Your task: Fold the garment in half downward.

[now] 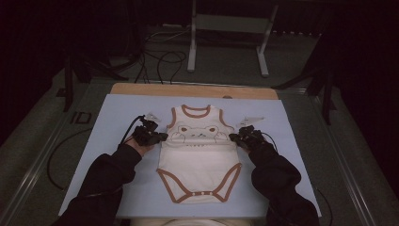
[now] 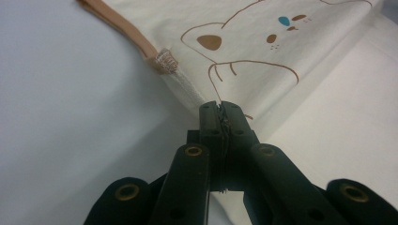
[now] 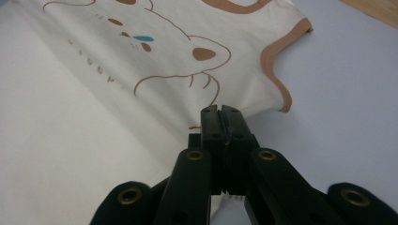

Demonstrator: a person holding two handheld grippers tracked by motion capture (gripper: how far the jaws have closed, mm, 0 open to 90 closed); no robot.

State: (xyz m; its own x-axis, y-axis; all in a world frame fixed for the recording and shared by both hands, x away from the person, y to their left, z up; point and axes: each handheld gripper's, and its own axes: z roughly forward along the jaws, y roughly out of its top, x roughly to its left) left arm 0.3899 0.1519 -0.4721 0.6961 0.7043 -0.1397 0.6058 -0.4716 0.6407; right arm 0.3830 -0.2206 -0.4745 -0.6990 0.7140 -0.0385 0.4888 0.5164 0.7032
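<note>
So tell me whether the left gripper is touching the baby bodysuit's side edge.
Touching. In the left gripper view the left gripper has its jaws shut on the side seam of the bodysuit, with the fabric pinched between them.

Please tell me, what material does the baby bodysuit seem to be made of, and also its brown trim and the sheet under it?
The baby bodysuit looks like soft matte knit cotton, judging by its gentle creases and fold. Its brown trim seems a ribbed fabric binding, with visible stitching at its end. The light blue sheet appears smooth and matte, perhaps paper or foam board; the pictures leave that open.
</note>
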